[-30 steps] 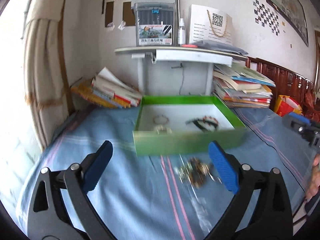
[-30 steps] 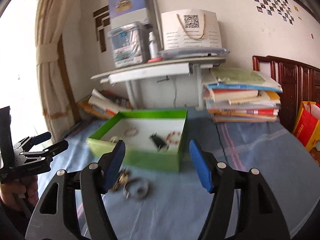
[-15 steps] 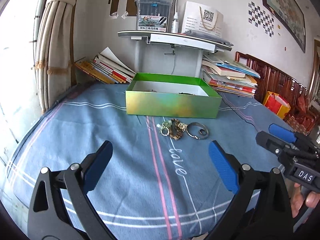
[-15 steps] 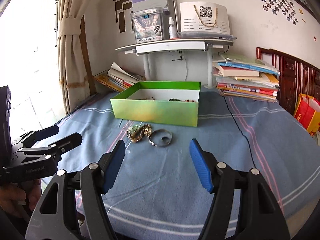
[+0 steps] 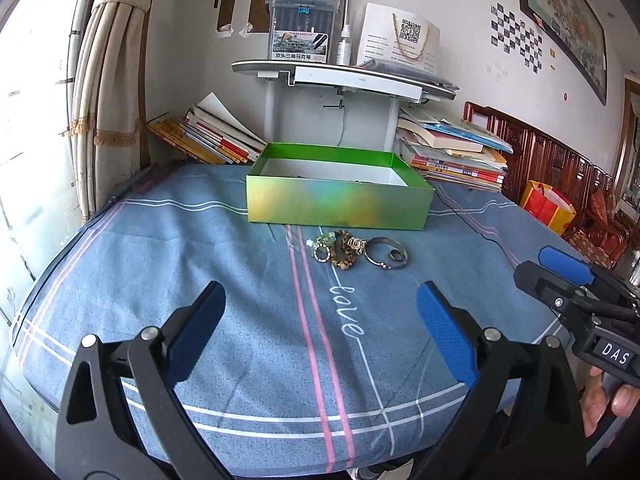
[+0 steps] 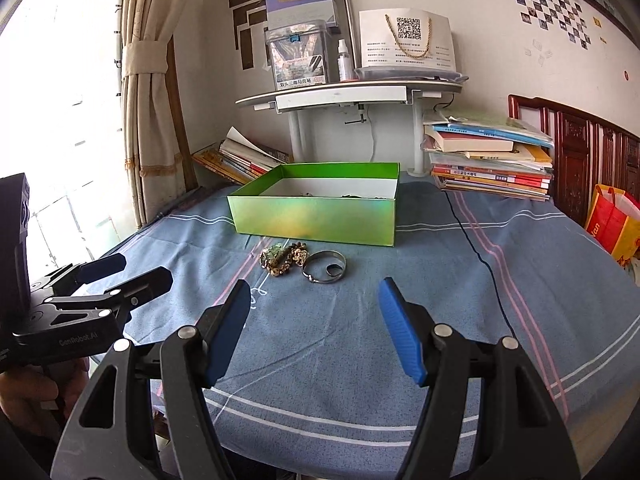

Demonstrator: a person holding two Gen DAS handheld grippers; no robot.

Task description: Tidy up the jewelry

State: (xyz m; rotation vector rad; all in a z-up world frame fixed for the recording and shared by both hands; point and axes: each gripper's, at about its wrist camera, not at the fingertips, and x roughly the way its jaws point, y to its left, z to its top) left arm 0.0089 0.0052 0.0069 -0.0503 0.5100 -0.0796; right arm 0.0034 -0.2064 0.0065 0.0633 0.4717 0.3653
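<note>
- Hovering above the near edge of the worktop, the left claw (image 5: 320, 328) has its blue pads spread wide apart with nothing between them.
- Right claw (image 6: 316, 328) hangs at about the same height, likewise gaping and holding nothing; in the left wrist view it shows at 3 o'clock, gripped by a hand.
- Blue cloth (image 5: 240, 280) with white and pink stripes and the stitched word "love" covers the worktop.
- Green box (image 5: 340, 204), open at the top with a white inside, stands on the cloth at 12 o'clock from both claws; small dark items lie inside it, too hidden by the wall to name.
- Beaded bracelet cluster (image 5: 340, 249) with gold-coloured rings lies on the cloth just in front of the box, apart from its wall.
- Silver bangle (image 5: 385, 252) lies flat, touching the cluster at its 3 o'clock side, with a small dark ring (image 5: 396, 255) resting inside its loop.
- Beyond the box, a white desk stand (image 6: 348, 94) carries a pen case, a bottle and a paper bag; book stacks (image 6: 492, 160) sit at 1 o'clock and 11 o'clock.
</note>
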